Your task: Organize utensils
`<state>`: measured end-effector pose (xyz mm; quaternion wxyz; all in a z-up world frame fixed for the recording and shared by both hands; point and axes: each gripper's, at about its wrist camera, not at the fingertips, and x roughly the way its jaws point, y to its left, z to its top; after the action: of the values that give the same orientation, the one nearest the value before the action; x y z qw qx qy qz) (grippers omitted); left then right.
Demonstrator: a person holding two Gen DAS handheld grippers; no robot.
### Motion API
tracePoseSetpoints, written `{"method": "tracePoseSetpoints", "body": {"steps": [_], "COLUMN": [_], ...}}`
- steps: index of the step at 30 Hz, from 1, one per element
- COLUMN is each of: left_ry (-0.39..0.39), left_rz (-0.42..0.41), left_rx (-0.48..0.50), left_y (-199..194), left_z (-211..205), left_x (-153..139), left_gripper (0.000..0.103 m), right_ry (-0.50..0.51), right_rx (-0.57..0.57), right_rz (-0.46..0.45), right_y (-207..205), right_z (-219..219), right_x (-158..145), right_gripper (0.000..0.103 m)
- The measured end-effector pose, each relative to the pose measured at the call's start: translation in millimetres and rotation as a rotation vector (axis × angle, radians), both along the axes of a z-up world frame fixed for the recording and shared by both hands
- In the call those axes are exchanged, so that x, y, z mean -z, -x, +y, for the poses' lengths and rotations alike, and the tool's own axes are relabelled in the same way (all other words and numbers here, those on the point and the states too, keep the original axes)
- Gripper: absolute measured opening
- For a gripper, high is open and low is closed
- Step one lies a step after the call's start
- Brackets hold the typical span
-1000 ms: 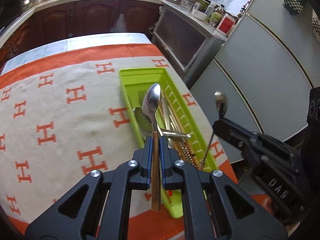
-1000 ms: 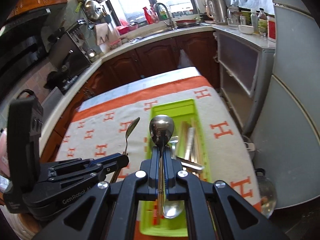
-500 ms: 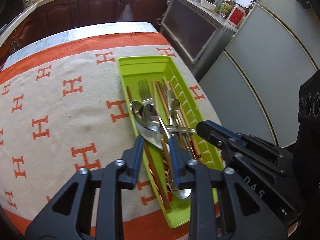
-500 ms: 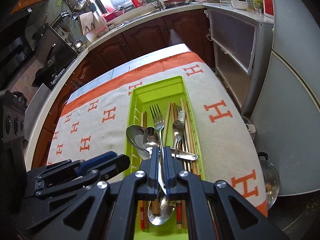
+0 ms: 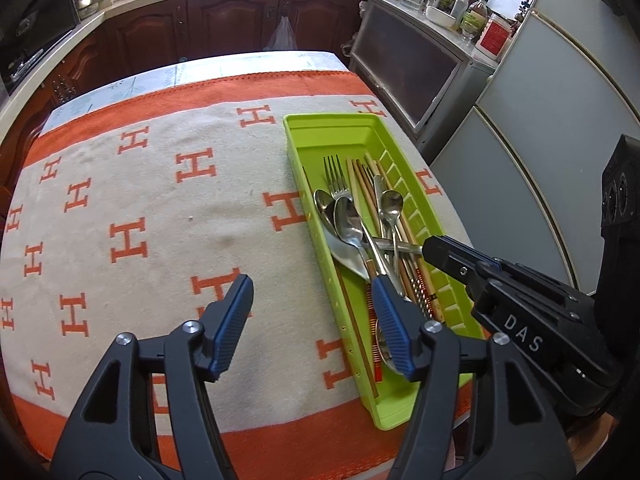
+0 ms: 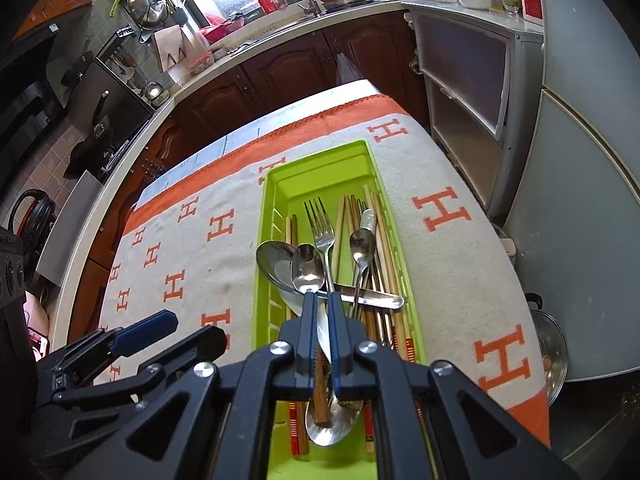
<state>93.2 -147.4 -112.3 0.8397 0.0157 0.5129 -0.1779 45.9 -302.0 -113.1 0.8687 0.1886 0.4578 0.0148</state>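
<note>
The left gripper hangs with jaws wide apart while the right gripper, jaws pinching a spoon over the green tray, likely needs to release next.

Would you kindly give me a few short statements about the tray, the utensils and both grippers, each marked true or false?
1. The left gripper is open and holds nothing. True.
2. The tray is blue. False: it is green.
3. A fork lies in the tray. True.
4. The right gripper is wide open. False: its fingers are nearly closed over the utensils.
5. Chopsticks lie on the cloth outside the tray. False: they lie inside it.
</note>
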Motion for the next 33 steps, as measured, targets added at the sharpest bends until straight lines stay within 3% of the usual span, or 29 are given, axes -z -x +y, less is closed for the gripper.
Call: {"method": "tracePoseSetpoints", "body": {"steps": [5, 7, 21, 26, 33], "left_ry": [-0.015, -0.022, -0.050, -0.086, -0.147], "left_rz": [-0.027, -0.026, 0.002, -0.012, -0.069], "left_rx": [-0.017, -0.021, -0.077, -0.101, -0.143], "left_y": [7, 10, 28, 34, 51], "left_z": [7, 9, 35, 52, 96], "left_x": [-3, -4, 4, 2, -16], "left_gripper": [0.070, 0.075, 0.081, 0.081, 0.081], "right_ry": [0.003, 0.010, 0.061, 0.075, 0.109], "right_rx": [0.003, 0.008, 0.079, 0.072, -0.001], "right_rz": [0.017, 0.019, 0.069, 0.068, 0.020], "right_y": [4, 7, 30, 39, 44], "right_z": [4, 6, 12, 26, 67], "right_x": [4, 4, 16, 8, -16], "right_gripper": [0.007, 0.013, 0.027, 0.028, 0.036]}}
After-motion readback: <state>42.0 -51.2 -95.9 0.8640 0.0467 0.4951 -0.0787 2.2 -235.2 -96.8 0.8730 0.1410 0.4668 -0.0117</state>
